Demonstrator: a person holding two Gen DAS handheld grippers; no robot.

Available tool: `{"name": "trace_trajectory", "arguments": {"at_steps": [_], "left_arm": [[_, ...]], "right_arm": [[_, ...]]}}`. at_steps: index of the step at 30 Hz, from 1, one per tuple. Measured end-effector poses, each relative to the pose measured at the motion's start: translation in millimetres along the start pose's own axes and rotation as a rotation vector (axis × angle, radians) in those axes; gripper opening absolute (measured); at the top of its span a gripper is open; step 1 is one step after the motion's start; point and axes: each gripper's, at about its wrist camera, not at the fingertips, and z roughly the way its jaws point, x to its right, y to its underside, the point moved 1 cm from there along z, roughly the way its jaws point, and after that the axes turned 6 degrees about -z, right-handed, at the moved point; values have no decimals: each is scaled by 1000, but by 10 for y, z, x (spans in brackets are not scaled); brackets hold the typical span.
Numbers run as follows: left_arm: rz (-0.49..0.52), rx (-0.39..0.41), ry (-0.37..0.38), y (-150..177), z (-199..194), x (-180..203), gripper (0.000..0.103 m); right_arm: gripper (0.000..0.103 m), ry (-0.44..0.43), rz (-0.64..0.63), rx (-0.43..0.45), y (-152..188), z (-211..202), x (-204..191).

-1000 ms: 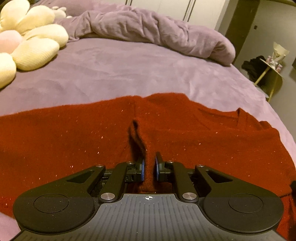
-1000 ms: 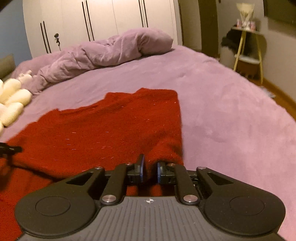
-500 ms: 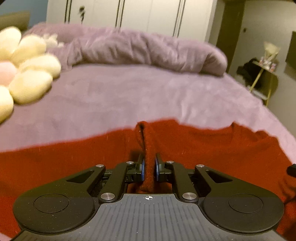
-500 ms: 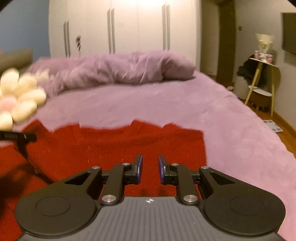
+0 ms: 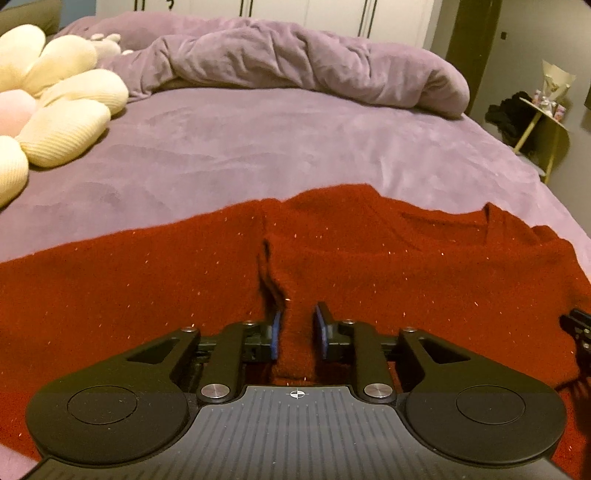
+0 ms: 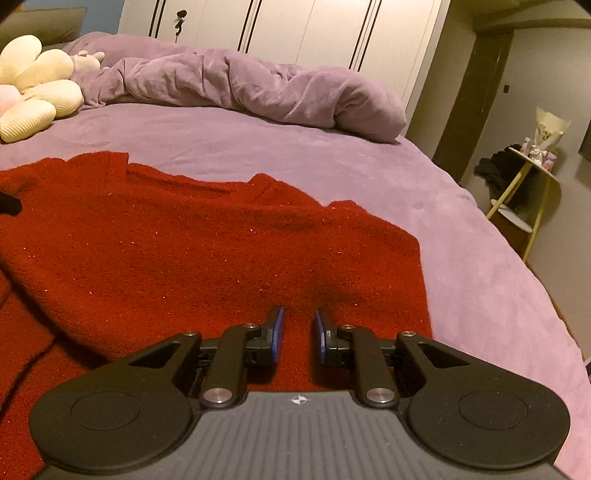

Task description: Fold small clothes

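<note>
Left gripper (image 5: 297, 325) fingers clamped on red sweater (image 5: 406, 266) fold, right gripper (image 6: 298, 326) fingers apart; no legible writing.

Black left claw (image 5: 297, 325) — blue pads, silver screws, ribbed grey housing.

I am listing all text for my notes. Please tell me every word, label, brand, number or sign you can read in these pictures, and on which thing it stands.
No readable text in either view.
The small items on the side table: any labels too small and blurred to read.
The red sweater, the wardrobe and each hand-held gripper body: no words; only a small cross mark on the left one.
</note>
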Motion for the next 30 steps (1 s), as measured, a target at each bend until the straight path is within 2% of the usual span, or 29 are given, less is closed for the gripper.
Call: {"name": "trace_trajectory", "arguments": {"at_steps": [3,4,5,7,8,9,11,12,13,15,17,19,20,21,22,23,25,28,30], "left_arm": [[-25,-4,14,35,-119,-40,46],[-34,-6,26,53,-159,-50,54],[-40,-8,39,76,-194,-59,57],[-46,-18,46,128,-205,-93,67],[-60,-24,46,148,-199,-133,69],[-86,-23,62,158,-211,-182,71],[-176,-18,107,163,-301,-332,82],[-221,-3,121,177,-379,-425,94],[-269,33,128,209,-498,-560,96],[-343,96,143,295,-718,-857,96],[-450,141,118,421,-925,-1292,96],[-573,168,23,570,-1087,-1801,96],[-628,176,-31,638,-1150,-2037,96],[-681,178,-75,697,-1201,-2257,94],[-750,180,-116,762,-1260,-2508,88],[-801,196,-118,811,-1309,-2690,83],[-922,231,-76,883,-1376,-3022,65],[-1057,264,-35,929,-1363,-3343,53],[-1130,314,-16,941,-1334,-3503,49]], "right_arm": [[19,-4,45,-20,-81,-129,8],[21,-23,61,-5,-99,-205,-8],[22,-41,64,12,-98,-262,-43],[27,-76,22,26,-46,-329,-178],[28,-79,-11,9,-7,-308,-252],[29,-64,-47,6,35,-286,-319],[30,-35,-110,12,49,-285,-407],[30,-28,-113,0,17,-307,-417],[31,-26,-99,-15,-24,-338,-411],[35,-60,-23,-24,-64,-461,-357],[39,-107,49,-5,-23,-645,-326],[48,-135,75,-2,43,-796,-346],[49,-145,85,-6,86,-865,-367],[50,-161,97,-10,124,-923,-384],[50,-174,109,-13,154,-972,-400],[50,-181,124,-19,182,-1022,-416],[51,-182,138,-26,205,-1071,-446],[52,-177,143,-45,190,-1083,-494],[52,-179,157,-54,173,-1081,-501]]}}
